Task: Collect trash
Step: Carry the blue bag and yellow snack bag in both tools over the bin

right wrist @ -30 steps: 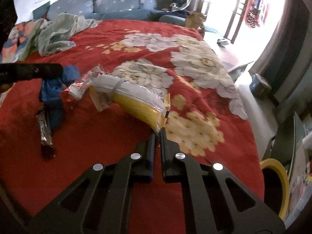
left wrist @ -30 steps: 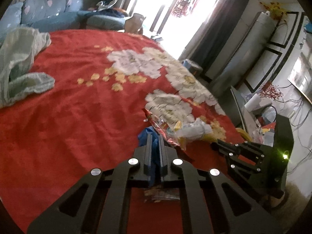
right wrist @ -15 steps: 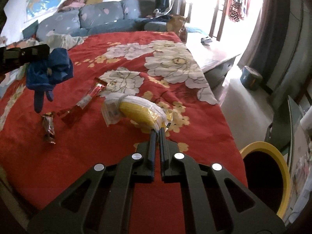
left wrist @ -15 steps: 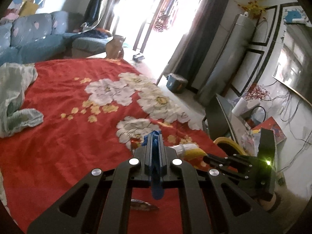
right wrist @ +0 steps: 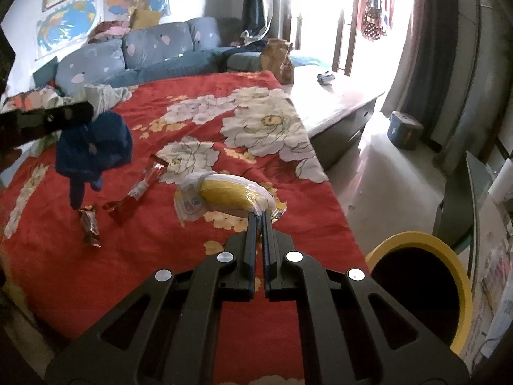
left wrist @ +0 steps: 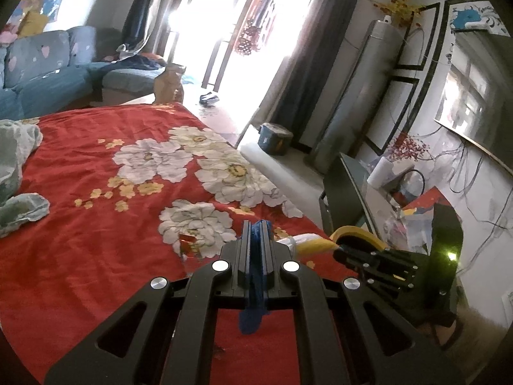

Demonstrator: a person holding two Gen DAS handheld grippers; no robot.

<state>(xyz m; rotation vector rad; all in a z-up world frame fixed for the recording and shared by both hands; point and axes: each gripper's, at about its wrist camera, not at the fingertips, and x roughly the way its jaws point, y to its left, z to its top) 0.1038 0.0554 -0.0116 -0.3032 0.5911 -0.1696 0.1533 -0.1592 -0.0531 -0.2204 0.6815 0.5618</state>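
Two grippers are each pinching a piece of trash above the red flowered bedspread (right wrist: 144, 282). Held clear of the bedspread, the left gripper (left wrist: 256, 224) is pressed together on a crumpled blue cloth (right wrist: 96, 142), which hangs down in a bunch with one strip dangling lowest; in the left wrist view the same cloth threads between the fingers and droops behind them. The right gripper (right wrist: 259, 216) has its fingers nearly touching, nipping the near edge of a clear plastic bag with yellow contents (right wrist: 224, 194), which lies on the bedspread near its right edge. Left of that bag on the bedspread lie a red and clear wrapper (right wrist: 138, 189) and, further left, a small dark brown wrapper (right wrist: 90, 229). Beside the bedspread's right edge, on the floor, stands a yellow-rimmed bin (right wrist: 420, 288), its dark mouth open upward, near the right gripper.
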